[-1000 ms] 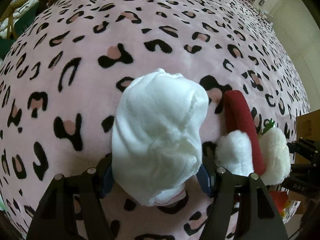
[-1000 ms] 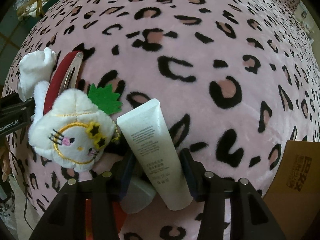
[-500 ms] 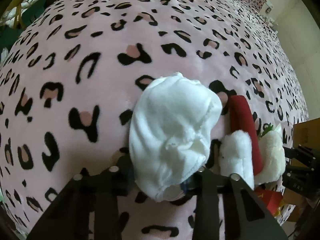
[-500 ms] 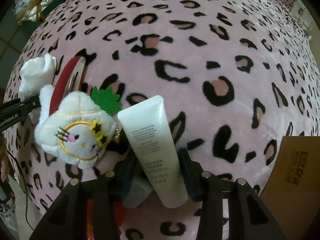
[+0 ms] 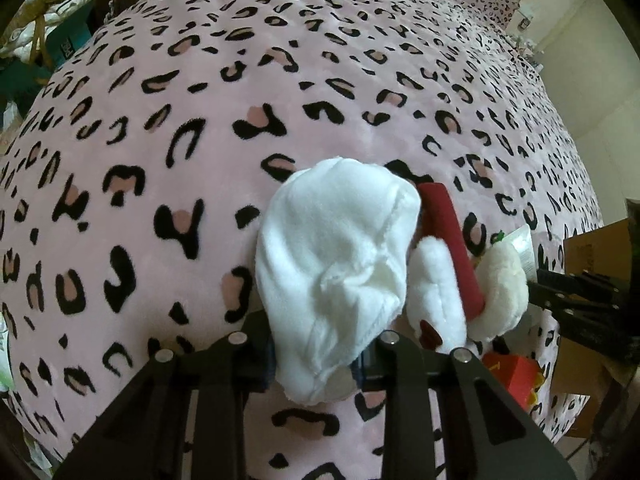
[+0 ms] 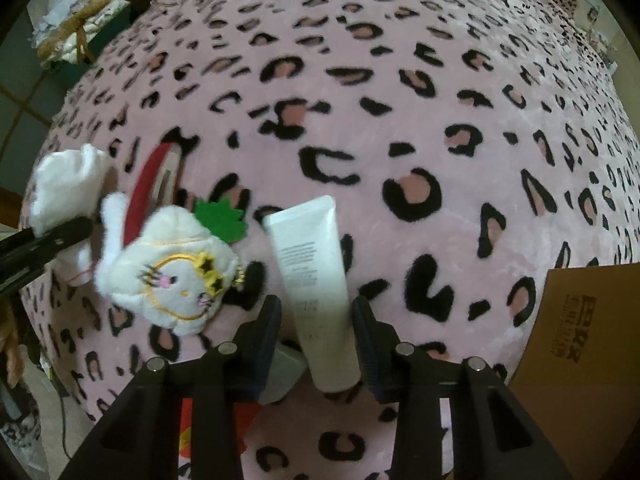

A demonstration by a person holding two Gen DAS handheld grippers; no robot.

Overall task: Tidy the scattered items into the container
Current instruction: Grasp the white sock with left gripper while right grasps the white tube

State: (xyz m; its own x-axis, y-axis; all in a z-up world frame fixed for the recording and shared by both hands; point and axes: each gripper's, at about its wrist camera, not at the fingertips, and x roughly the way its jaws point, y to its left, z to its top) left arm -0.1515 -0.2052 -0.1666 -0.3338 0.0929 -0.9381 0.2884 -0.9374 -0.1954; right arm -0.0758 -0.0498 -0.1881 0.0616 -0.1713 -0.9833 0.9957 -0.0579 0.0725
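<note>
My left gripper (image 5: 316, 348) is shut on a white sock (image 5: 336, 256) and holds it above the pink leopard blanket (image 5: 200, 120). A red hair clip (image 5: 450, 240) and a white plush toy (image 5: 500, 292) lie just right of the sock. My right gripper (image 6: 316, 320) has its jaws around a white cream tube (image 6: 316, 280) with a small gap on each side. In the right wrist view the plush toy (image 6: 176, 280) with a green felt leaf (image 6: 222, 220) and the red clip (image 6: 150, 192) lie left of the tube. A brown cardboard box (image 6: 580, 328) stands at the right.
A grey object (image 6: 282, 372) and a red package (image 6: 216, 424) lie under the right gripper's left finger. The bed edge and clutter (image 6: 80, 32) are at the far left. The cardboard box (image 5: 592, 248) also shows right of the plush toy in the left wrist view.
My left gripper closed on the sock and lifted it back from the blanket. My right gripper rose and pulled back a little with the tube still between its jaws.
</note>
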